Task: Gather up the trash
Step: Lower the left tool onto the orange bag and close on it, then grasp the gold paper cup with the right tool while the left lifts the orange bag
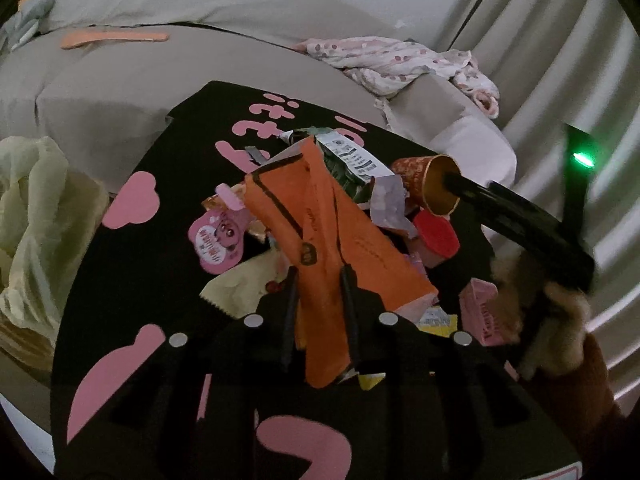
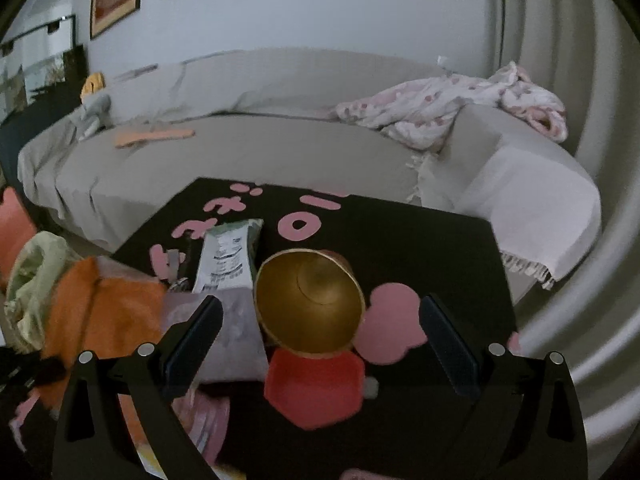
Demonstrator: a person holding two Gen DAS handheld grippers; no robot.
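Observation:
A heap of trash lies on a black table with pink lettering. My left gripper is shut on a long orange wrapper, its two fingers pinching the near end. The same orange wrapper shows at the left of the right wrist view. My right gripper stands open around a gold-lined paper cup that lies on its side, mouth toward the camera, pads clear of it. In the left wrist view one right-gripper finger reaches to the cup.
A red lid lies just before the cup, a green-and-white packet behind it to the left. A pink round lid, a pink box and paper scraps lie around. A pale bag sits left of the table; a grey sofa with a blanket is behind.

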